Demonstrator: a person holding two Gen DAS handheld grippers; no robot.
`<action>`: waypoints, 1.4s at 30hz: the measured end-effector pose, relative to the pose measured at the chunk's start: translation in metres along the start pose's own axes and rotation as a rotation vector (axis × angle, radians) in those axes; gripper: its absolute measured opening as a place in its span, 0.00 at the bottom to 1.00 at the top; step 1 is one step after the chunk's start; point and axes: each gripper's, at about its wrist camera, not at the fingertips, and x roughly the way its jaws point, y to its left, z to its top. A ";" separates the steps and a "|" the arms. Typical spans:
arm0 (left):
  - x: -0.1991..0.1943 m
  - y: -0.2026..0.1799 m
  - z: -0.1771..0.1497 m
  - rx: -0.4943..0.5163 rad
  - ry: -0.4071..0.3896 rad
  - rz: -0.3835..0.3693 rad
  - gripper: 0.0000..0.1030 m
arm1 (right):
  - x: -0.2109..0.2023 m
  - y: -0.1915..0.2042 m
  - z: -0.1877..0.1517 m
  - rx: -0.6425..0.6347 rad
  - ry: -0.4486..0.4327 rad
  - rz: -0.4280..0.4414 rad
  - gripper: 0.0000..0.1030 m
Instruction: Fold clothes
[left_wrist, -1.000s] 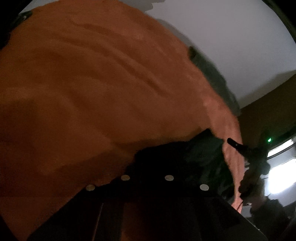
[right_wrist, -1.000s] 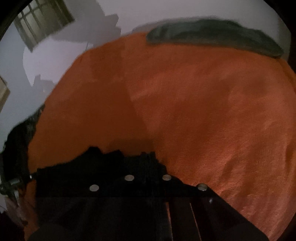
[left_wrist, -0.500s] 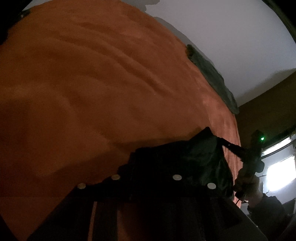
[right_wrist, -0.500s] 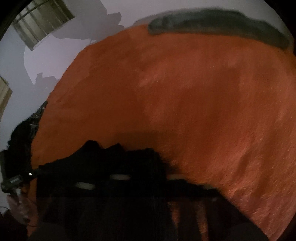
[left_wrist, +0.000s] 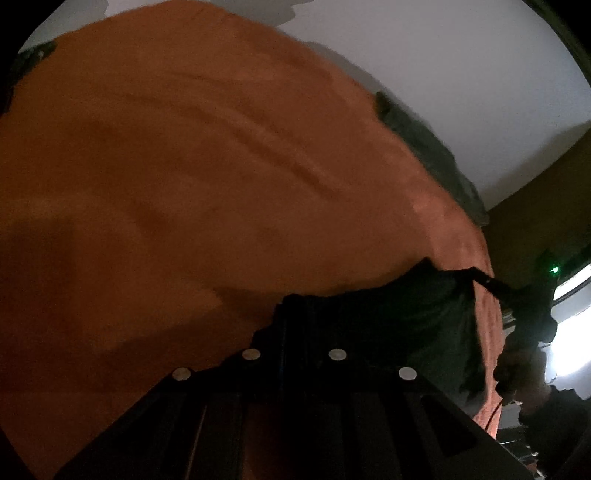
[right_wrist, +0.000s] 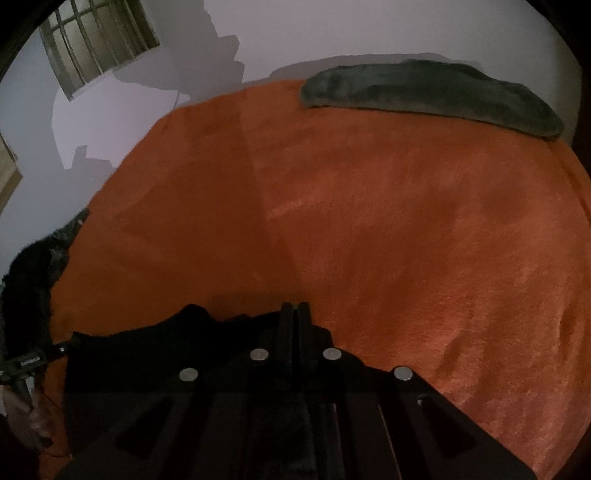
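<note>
A dark garment (left_wrist: 417, 314) hangs stretched between my two grippers above an orange bedspread (left_wrist: 184, 184). My left gripper (left_wrist: 295, 306) is shut on one corner of it. In the left wrist view my right gripper (left_wrist: 480, 277) holds the other corner at the right. In the right wrist view my right gripper (right_wrist: 294, 308) is shut on the garment (right_wrist: 166, 339), whose edge runs left to my left gripper (right_wrist: 62, 349). The lower part of the garment is hidden by the gripper bodies.
A dark grey pillow (right_wrist: 424, 96) lies at the far edge of the bedspread (right_wrist: 369, 221); it also shows in the left wrist view (left_wrist: 432, 158). A dark furry heap (right_wrist: 33, 280) sits at the bed's left edge. A white wall and a barred window (right_wrist: 99, 44) lie beyond.
Both grippers lifted and pulled the garment taut, then settled. The right wrist view tilted up, so more wall and pillow show. Both grips held.
</note>
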 end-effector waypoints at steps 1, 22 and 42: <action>0.000 -0.001 -0.002 0.014 -0.002 0.010 0.07 | 0.005 0.000 -0.001 0.000 0.015 -0.005 0.01; -0.100 -0.089 -0.149 0.195 -0.199 0.491 0.56 | -0.114 0.097 -0.121 -0.082 -0.064 -0.030 0.42; -0.076 -0.078 -0.157 0.205 -0.099 0.441 0.55 | -0.103 0.122 -0.136 -0.103 0.010 0.104 0.42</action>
